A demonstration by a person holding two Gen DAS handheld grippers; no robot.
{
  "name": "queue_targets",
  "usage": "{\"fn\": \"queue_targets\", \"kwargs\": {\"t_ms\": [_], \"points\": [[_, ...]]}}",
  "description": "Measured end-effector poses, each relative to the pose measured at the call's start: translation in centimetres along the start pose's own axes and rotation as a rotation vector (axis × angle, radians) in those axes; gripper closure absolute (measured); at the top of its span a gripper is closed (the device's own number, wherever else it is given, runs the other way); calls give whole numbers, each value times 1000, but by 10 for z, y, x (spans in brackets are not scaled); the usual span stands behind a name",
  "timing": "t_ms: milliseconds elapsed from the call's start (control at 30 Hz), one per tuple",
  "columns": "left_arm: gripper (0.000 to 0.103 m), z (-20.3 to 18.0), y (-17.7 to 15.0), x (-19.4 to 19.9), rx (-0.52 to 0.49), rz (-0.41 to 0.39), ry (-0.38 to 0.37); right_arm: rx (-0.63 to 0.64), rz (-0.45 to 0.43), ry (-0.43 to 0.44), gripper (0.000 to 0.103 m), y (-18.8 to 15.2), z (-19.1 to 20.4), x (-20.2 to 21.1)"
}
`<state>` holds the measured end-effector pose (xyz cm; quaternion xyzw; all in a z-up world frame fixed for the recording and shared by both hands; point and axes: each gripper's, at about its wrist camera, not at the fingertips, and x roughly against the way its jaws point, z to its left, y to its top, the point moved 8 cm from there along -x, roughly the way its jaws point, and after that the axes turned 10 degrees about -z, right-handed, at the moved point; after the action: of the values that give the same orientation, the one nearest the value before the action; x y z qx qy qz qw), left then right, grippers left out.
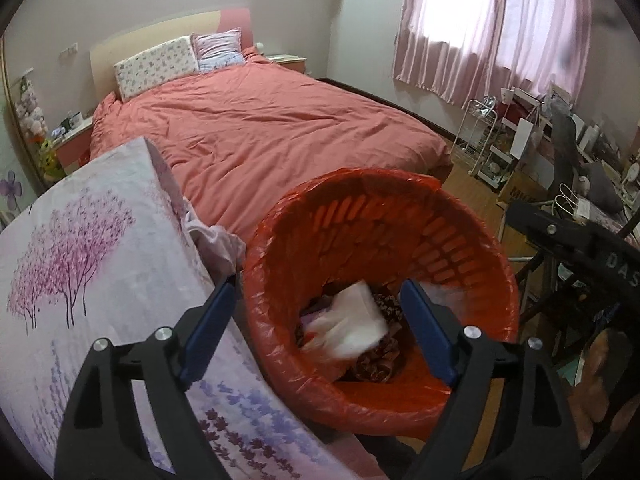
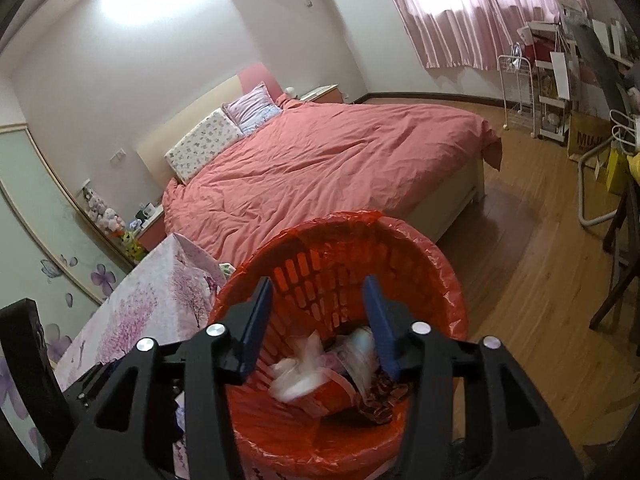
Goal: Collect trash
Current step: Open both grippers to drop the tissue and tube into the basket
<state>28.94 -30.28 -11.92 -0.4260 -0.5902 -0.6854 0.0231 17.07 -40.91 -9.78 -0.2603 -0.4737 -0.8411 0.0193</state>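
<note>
A red slatted trash basket (image 1: 472, 248) lined with a red plastic bag stands on the floor beside the bed; it also shows in the right wrist view (image 2: 420, 264). Inside lie blurred white tissue trash (image 1: 352, 320), a patterned brown wrapper (image 1: 380, 364) and more crumpled white pieces (image 2: 300, 372). My left gripper (image 1: 316, 292) is open and empty above the basket's near rim. My right gripper (image 2: 318, 284) is open and empty over the basket mouth. The other gripper's black body (image 1: 592, 256) shows at the right of the left wrist view.
A flower-printed cloth-covered surface (image 1: 100, 280) stands left of the basket. A bed with a pink duvet (image 1: 260, 128) lies behind. A white wire rack (image 2: 516, 92) and cluttered shelves stand by the curtained window. A dark chair (image 2: 624, 256) stands on the wood floor at the right.
</note>
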Motion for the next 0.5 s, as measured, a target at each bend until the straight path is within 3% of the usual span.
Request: {"fn": "queue_targets", "kwargs": {"t_ms": [167, 500], "points": [[20, 17, 1, 17, 20, -23, 39, 9, -9, -9, 50, -1, 1, 13], [14, 63, -12, 114, 55, -152, 138, 81, -100, -38, 27, -8, 22, 66]]}}
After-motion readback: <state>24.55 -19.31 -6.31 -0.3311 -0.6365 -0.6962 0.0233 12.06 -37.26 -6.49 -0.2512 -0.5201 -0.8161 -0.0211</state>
